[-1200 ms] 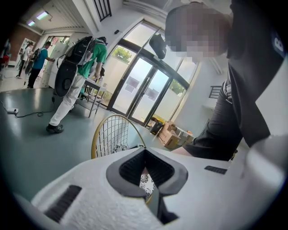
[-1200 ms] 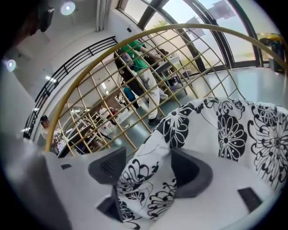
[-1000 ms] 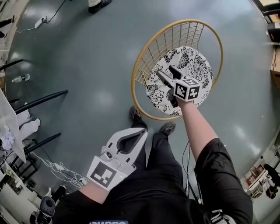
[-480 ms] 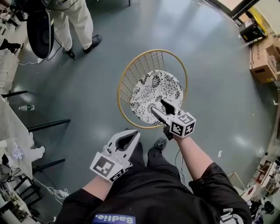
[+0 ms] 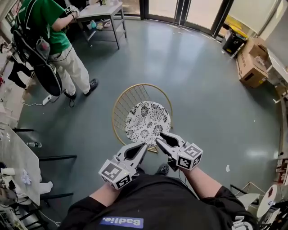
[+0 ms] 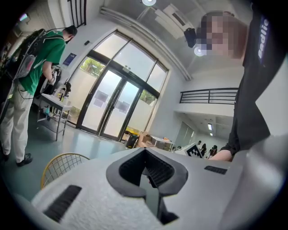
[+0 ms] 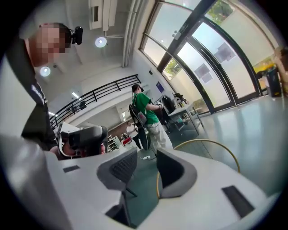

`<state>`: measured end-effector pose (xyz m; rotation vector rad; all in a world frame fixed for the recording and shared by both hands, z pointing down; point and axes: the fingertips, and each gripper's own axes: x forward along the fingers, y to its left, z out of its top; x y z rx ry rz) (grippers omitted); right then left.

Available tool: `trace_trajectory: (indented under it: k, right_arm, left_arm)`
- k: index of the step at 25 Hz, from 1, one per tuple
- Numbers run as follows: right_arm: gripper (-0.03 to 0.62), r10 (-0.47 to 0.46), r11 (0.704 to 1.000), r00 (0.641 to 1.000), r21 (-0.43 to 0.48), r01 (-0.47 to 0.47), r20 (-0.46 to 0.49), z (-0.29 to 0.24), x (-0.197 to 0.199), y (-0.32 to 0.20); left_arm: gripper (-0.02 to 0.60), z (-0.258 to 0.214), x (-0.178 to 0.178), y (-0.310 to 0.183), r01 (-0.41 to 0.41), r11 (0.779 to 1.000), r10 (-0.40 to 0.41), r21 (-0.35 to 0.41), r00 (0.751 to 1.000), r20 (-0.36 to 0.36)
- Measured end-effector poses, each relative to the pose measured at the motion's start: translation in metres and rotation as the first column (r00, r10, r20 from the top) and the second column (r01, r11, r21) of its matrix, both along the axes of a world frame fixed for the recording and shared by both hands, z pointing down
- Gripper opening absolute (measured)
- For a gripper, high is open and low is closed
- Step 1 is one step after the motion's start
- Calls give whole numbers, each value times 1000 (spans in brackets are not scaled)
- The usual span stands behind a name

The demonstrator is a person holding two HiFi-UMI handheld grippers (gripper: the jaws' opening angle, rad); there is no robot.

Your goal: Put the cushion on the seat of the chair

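Observation:
A black-and-white floral cushion [image 5: 146, 122] lies flat on the seat of the round gold wire chair [image 5: 118, 105]. Both grippers hover close to my body, well above and short of the chair, touching nothing. My left gripper [image 5: 142, 146] has its tips together and holds nothing; in the left gripper view its jaws [image 6: 145, 155] meet, with the chair's wire back [image 6: 58, 164] low at left. My right gripper [image 5: 160, 137] is closing, but a gap still shows between its pads [image 7: 145, 157] and nothing is in it; the chair's gold rim [image 7: 211, 143] is beyond.
A person in a green shirt [image 5: 49, 27] stands at the far left by a small grey table [image 5: 101, 11]. Cardboard boxes [image 5: 252, 67] sit at the far right. A white table [image 5: 13, 152] and black bars lie at the left. Glass doors line the back.
Both grippers rose and drew back toward my body. The right one came off the cushion, which stays on the seat, and its jaws narrowed. My view tilted up to show more of the room.

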<state>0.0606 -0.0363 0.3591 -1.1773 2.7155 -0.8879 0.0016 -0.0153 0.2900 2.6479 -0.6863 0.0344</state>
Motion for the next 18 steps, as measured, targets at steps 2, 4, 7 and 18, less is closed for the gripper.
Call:
trace_trajectory:
  k: [2,4,7,18]
  right_arm:
    - [127,13,999,1000,46,-13,9,-23,9,12]
    - [97,20,996,1000,82,-21,18,-42,19,27]
    - [63,35,991,999,130,-37,22,-66,33,49]
    - [37,63,953,994,300,-33,-92,-105,45,95]
  left_arm:
    - [14,-11,11,8,-29,999,29,20,1000,-7]
    - [14,-20,23,17,-50,998,51,37,999,-8]
    - [14,-27,39,29,-83,994,84,66,996,-2]
    - [14,-47,78,65,-192,967,188,167,981,39]
